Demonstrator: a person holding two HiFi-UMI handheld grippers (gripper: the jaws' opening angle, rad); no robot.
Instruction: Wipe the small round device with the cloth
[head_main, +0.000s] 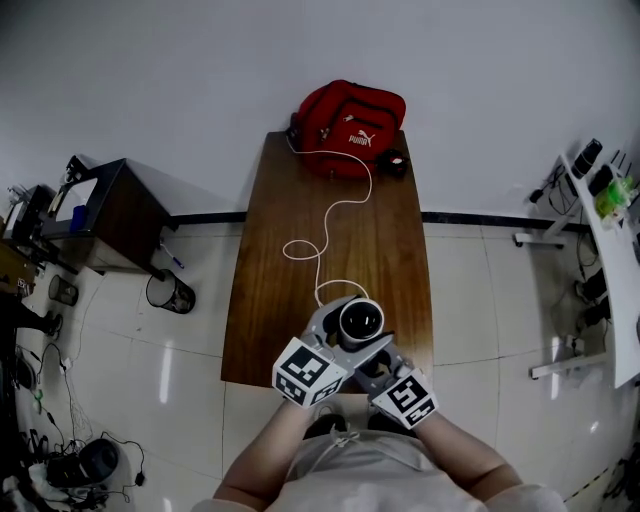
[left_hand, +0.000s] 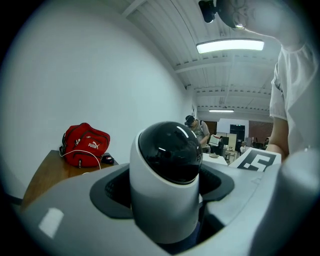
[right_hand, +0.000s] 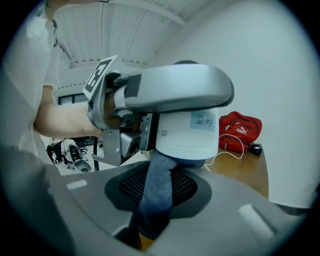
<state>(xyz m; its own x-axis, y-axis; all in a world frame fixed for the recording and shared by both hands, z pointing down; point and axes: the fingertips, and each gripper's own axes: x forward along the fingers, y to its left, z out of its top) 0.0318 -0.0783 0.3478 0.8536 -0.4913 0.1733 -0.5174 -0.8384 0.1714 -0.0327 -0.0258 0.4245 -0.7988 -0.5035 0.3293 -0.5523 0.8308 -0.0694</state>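
Observation:
The small round device (head_main: 361, 318), a white body with a glossy black dome, hangs over the near end of the wooden table (head_main: 270, 300). My left gripper (head_main: 352, 338) is shut on it. In the left gripper view the device (left_hand: 167, 175) fills the space between the jaws of the left gripper (left_hand: 167, 210). My right gripper (head_main: 374, 366) sits just below and to the right, shut on a blue-grey cloth (right_hand: 157, 185). In the right gripper view the cloth rises from the right gripper (right_hand: 150, 215) and touches the underside of the device (right_hand: 187, 132).
A red backpack (head_main: 348, 128) lies at the table's far end, with a small dark object (head_main: 394, 162) beside it. A white cable (head_main: 320, 245) runs down the table towards the device. A dark cabinet (head_main: 100, 215) and a bin (head_main: 170, 293) stand to the left.

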